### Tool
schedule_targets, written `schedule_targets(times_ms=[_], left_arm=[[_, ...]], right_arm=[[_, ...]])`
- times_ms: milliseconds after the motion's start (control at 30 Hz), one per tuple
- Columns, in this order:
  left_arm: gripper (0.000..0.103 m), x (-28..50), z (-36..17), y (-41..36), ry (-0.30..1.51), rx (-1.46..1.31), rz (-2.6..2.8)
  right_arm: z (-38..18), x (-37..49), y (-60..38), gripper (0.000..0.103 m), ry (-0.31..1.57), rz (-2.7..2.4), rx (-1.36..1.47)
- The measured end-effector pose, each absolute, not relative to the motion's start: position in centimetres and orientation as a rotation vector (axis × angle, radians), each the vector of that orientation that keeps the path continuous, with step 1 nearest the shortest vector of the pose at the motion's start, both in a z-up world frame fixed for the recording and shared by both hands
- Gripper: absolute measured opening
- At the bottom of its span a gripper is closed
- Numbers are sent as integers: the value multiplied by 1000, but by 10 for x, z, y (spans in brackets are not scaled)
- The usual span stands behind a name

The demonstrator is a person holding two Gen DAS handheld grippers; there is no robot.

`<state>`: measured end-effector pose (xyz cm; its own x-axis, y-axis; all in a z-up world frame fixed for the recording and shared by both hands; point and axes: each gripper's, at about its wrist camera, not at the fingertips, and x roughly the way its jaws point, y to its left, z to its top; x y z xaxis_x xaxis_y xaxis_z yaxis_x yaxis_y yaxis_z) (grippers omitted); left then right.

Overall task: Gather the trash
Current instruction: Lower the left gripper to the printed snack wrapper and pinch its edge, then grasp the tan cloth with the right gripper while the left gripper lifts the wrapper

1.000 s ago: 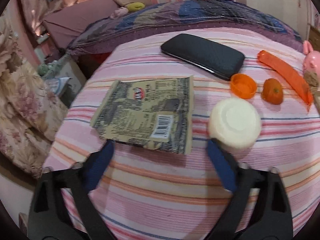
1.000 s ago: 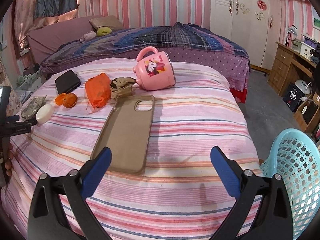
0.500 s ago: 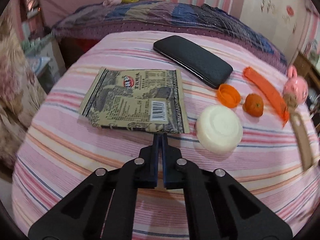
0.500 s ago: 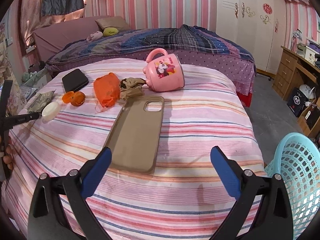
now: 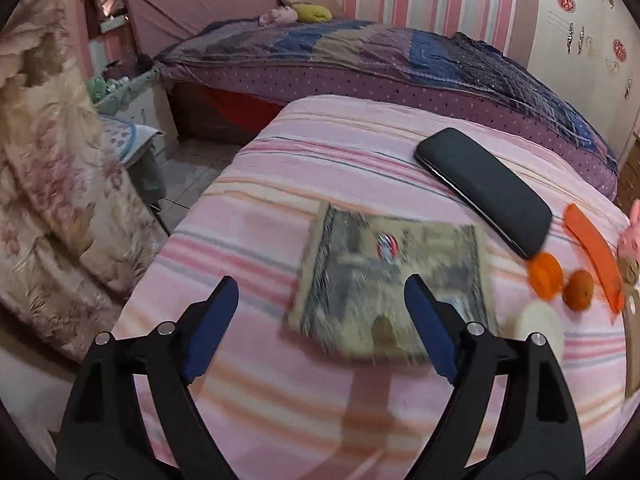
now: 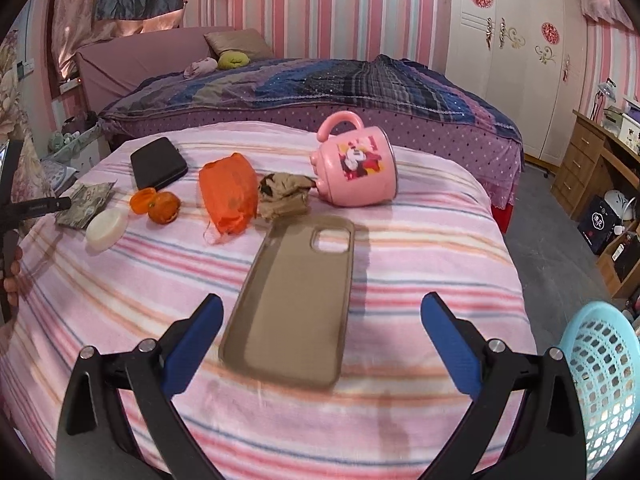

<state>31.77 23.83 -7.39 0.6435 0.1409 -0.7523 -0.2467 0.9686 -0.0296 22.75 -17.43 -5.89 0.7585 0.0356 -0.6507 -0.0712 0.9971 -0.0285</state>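
The left gripper [image 5: 316, 300] hangs over the striped bed [image 5: 280, 400], fingers opening, nothing between them. The wrapper [image 5: 392, 276] lies flat just ahead, a white lid [image 6: 106, 229] and black case [image 5: 484, 196] beside it. The right gripper [image 6: 322, 322], fingers spread and empty, hovers by the phone cover [image 6: 292, 304]; basket [image 6: 604, 376] at right.

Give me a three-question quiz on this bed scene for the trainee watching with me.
1. True or false: the pink mug stands upright.
2. What lies directly ahead of the left claw? A) snack wrapper B) phone case C) black case
3. Which colour is the basket beside the bed?

Key: 1 false, it lies on its side; 2 A; 3 light blue.
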Motion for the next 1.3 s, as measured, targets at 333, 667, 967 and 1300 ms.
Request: schedule_targets(times_ms=[333,667,967,1300], left_arm=[[51,339,-89,223,892,-54,134],[2,320,-83,223,880,-61,111],[1,289,-71,228,857,-90,130],[0,239,-23,202,758,-85,171]], right_arm=[[-60,260,-161,97,699,49,-81],[-58,319,-131,80,712,78,-172],[-74,343,-131,41,795,136,-113],[-56,288,-148,40,713,169,-107]])
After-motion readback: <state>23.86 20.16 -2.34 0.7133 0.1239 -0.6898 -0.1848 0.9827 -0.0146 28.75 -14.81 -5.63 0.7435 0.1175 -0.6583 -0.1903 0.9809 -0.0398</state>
